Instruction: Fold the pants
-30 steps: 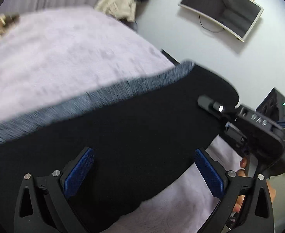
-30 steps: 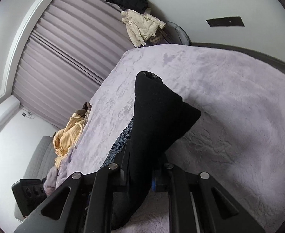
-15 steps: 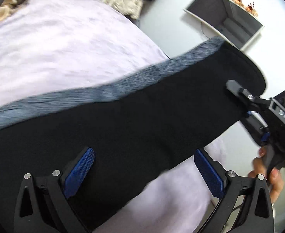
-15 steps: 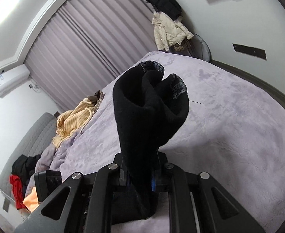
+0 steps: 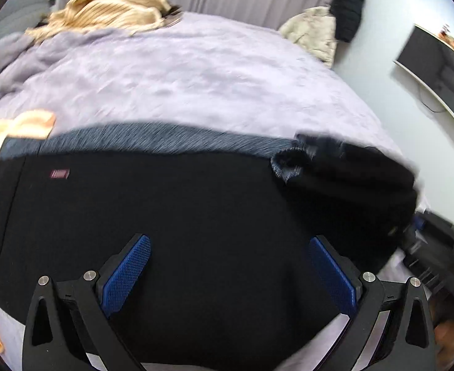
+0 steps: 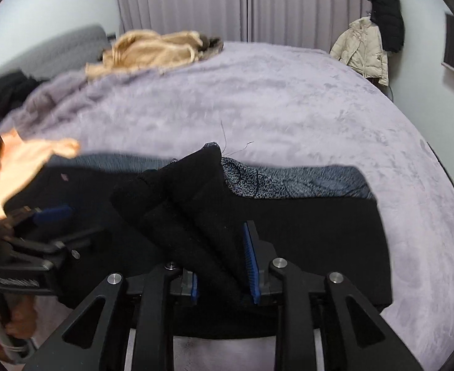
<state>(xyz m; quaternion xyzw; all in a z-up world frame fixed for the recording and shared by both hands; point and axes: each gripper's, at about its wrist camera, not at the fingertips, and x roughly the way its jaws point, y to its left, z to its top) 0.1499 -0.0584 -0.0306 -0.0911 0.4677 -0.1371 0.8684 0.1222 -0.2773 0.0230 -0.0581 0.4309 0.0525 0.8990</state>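
The black pants (image 5: 196, 210) with a grey fleece lining lie across the near side of the purple bed (image 5: 196, 71). My left gripper (image 5: 227, 266) is open and hovers over the middle of the pants, blue pads wide apart. My right gripper (image 6: 224, 266) holds the bunched leg end of the pants (image 6: 180, 191) between its pads and has carried it over the rest of the pants (image 6: 319, 216). The right gripper's body shows at the right edge of the left wrist view (image 5: 437, 247). The left gripper shows at the left of the right wrist view (image 6: 41, 216).
A tan garment (image 6: 152, 46) and a rumpled purple blanket (image 6: 47, 99) lie at the bed's far left. A peach cloth (image 6: 26, 157) lies by the waistband. Coats (image 6: 366, 46) hang on the right wall, and a monitor (image 5: 437, 71) is mounted there.
My right gripper has swung the leg end down from high in the air and left over the pants. The left gripper stays open above the pants.
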